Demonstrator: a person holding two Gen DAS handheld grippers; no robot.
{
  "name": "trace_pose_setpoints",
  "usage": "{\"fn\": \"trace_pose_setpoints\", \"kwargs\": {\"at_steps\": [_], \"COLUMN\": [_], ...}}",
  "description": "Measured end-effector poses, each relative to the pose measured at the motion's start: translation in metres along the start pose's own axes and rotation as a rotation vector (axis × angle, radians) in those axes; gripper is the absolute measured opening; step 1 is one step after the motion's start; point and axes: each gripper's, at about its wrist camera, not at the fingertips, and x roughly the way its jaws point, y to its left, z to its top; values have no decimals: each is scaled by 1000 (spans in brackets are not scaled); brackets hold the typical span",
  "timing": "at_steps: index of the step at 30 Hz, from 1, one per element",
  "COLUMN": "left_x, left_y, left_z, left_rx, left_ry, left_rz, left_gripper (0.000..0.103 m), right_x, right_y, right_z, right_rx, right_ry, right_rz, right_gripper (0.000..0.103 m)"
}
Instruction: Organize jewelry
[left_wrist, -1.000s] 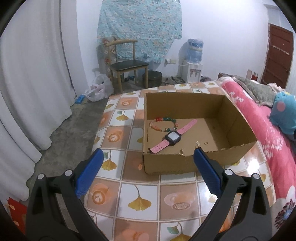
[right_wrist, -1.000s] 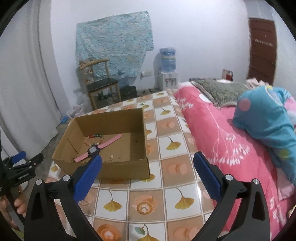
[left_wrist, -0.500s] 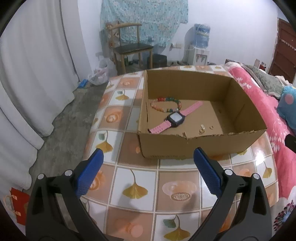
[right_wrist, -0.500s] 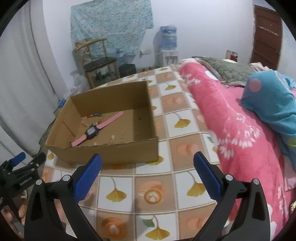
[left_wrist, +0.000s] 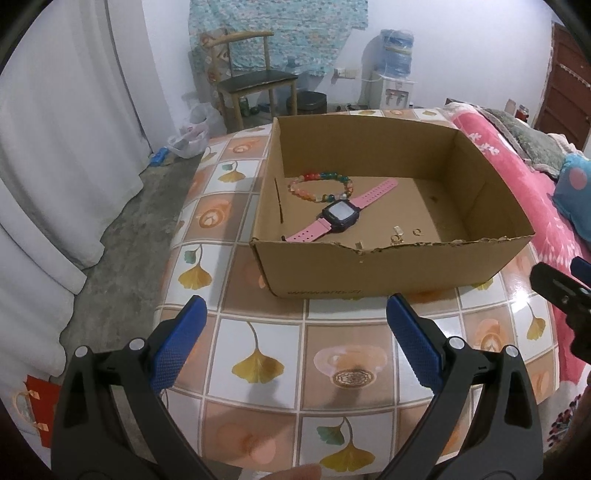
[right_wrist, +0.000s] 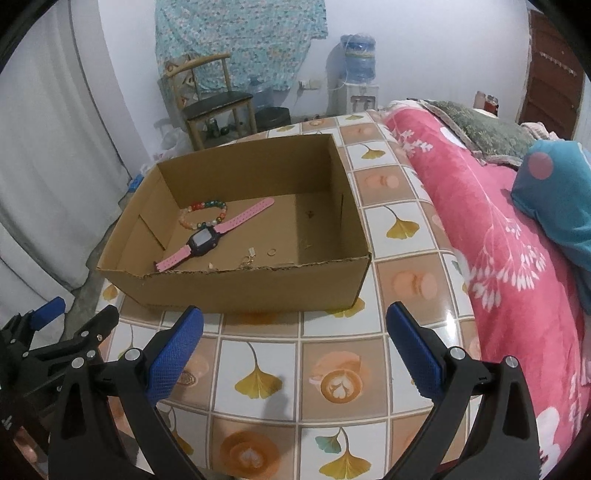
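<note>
Cardboard is what fills your twelve o'clock: an open box (left_wrist: 391, 273) on the tiled table (left_wrist: 258, 365). Inside it, a pink watch (left_wrist: 341, 214) lies across the floor toward ten o'clock, a beaded bracelet (left_wrist: 319, 186) touches its far strap, and small gold pieces (left_wrist: 397, 234) sit by the near wall. Your left gripper (left_wrist: 295, 339) and right gripper (right_wrist: 295, 338) both hang wide apart above the table, gripping nothing, just short of the box.
</note>
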Motion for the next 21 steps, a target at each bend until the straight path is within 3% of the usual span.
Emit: {"fn": "trace_pose_setpoints", "kwargs": {"at_steps": [21], "left_x": [5], "left_y": [0], "left_z": [3], "left_rx": [0], "left_ry": [11], "left_rz": [12], "left_gripper": [94], "right_x": [13], "right_y": [15], "right_z": [-7], "right_rx": [-36], "right_ry": [44], "right_rz": [9], "right_gripper": [96]}}
